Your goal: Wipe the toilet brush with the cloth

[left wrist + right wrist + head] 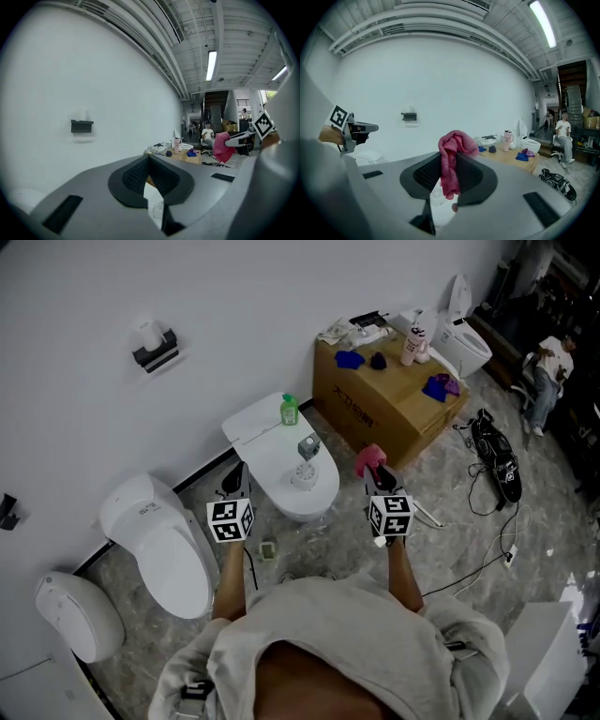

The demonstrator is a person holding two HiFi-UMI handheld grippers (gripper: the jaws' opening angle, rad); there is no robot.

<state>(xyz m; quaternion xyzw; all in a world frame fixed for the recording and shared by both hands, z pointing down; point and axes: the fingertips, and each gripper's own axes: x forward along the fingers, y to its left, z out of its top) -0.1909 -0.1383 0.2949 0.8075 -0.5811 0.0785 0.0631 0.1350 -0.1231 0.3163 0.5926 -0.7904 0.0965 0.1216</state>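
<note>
The middle toilet (323, 495) stands against the white wall (112, 287). On its closed lid sits what looks to be the toilet brush (302, 474), a pale round bristled head with a grey part just behind it, too small to read further. The pink cloth (452, 150) hangs bunched from the right tool (378, 474), whose jaws are clamped on it. It is held in the air just right of the lid and apart from the brush. The left tool (238, 474) hovers at the lid's left side, jaws together with nothing between them. I judge the wiping not yet begun: this is the approach, with the cloth in hand and the brush untouched. The next move likely calls for the left tool to part its jaws and take or steady the brush. The right tool would then bring the cloth's loose end down onto the brush, lightly enough not to push it off. The wall and the flat tank top close off the far side. The lid's curved rim drops away to the marble floor (450, 521) on the other sides, so a nudged brush could fall. The neighbouring toilet (164, 549) crowds the left arm, and the cardboard box (375, 413) stands near on the right. The green bottle (289, 410) on the tank top, near the brush, is easily tipped. The freest room is above the lid and back toward the person.
</note>
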